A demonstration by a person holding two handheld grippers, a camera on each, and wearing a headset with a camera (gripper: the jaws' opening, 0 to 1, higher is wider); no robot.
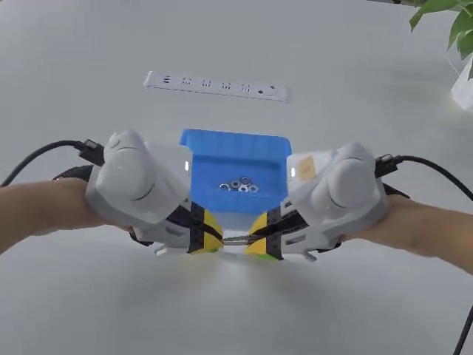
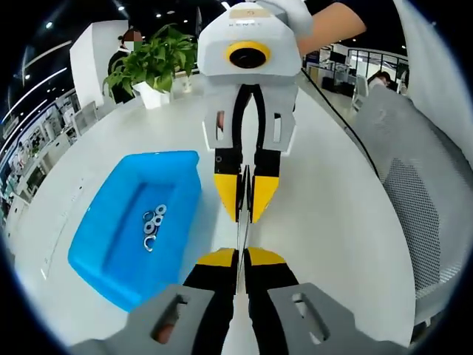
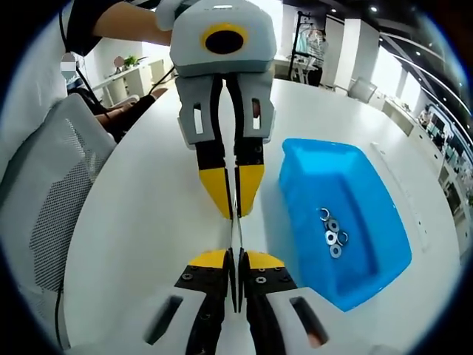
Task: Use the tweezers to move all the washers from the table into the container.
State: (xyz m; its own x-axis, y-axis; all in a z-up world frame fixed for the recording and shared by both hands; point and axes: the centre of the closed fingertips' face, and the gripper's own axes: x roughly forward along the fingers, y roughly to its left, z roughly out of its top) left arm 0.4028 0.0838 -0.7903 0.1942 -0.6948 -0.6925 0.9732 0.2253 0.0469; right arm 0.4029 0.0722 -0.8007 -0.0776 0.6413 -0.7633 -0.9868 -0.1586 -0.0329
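Note:
The blue container (image 1: 235, 148) stands just beyond the two grippers, with several washers (image 1: 240, 184) lying in a cluster on its floor. My left gripper (image 1: 211, 238) and right gripper (image 1: 260, 242) face each other tip to tip in front of it. The thin metal tweezers (image 1: 235, 239) bridge the small gap between them, and each gripper is shut on one end. In the left gripper view the tweezers (image 2: 241, 233) run from my jaws to the other gripper, with the container (image 2: 111, 244) and washers (image 2: 151, 222) to the left. In the right gripper view the container (image 3: 369, 244) and washers (image 3: 332, 235) lie to the right.
A white power strip (image 1: 216, 85) lies on the white table behind the container. A potted plant (image 1: 451, 22) stands at the far right corner. Black cables trail from both grippers. A mesh chair (image 2: 414, 192) stands beside the table.

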